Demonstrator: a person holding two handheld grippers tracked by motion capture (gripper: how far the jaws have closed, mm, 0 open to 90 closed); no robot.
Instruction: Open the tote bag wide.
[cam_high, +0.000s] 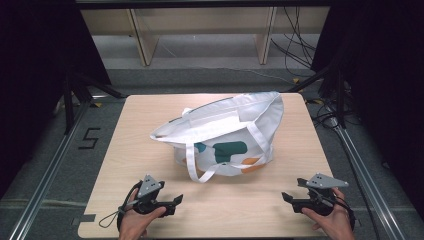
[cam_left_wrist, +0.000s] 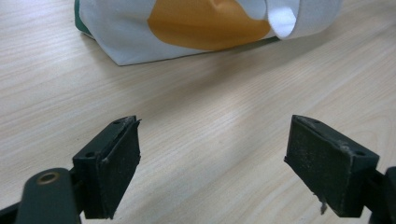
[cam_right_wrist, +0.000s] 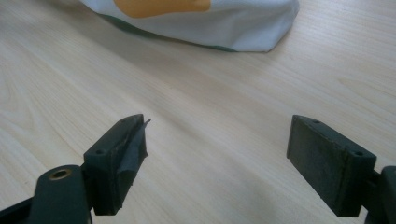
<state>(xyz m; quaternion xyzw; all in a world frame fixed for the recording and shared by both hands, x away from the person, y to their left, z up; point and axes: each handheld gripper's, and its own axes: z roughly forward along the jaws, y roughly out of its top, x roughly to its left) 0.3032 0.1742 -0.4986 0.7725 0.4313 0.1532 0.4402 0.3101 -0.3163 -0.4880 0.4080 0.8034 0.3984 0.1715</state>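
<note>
As seen from the high view, a white tote bag (cam_high: 227, 132) lies on its side at the middle of a light wooden table (cam_high: 125, 150), its open mouth turned toward the far left and its base toward the near right. Teal and orange shapes are printed on the face that looks toward the person. One white strap (cam_high: 196, 167) loops down from the bag onto the table surface at the near side; a second strap runs across the bag's right portion.

The left gripper (cam_high: 172, 202) is held in the person's left hand (cam_high: 134, 222) near the front left edge of the table, jaws pointing right and slightly forward, toward the bag. In the left gripper view its two black jaws stand wide apart with bare wood between them and nothing held. The bag's lower edge, with an orange patch and a curl of strap (cam_left_wrist: 282, 21), lies ahead of the jaws and well apart from them.

The right gripper (cam_high: 289, 198) is held in the person's right hand (cam_high: 332, 220) near the front right edge, jaws pointing left. In the right gripper view its jaws are likewise spread wide over bare table, empty. A rounded white corner of the bag (cam_right_wrist: 252, 23) with an orange patch lies ahead, clear of the jaws.

Both grippers sit low over the table, on either side of the bag's near face, touching neither bag nor strap. A grey three-cornered plate tops each gripper.
</note>
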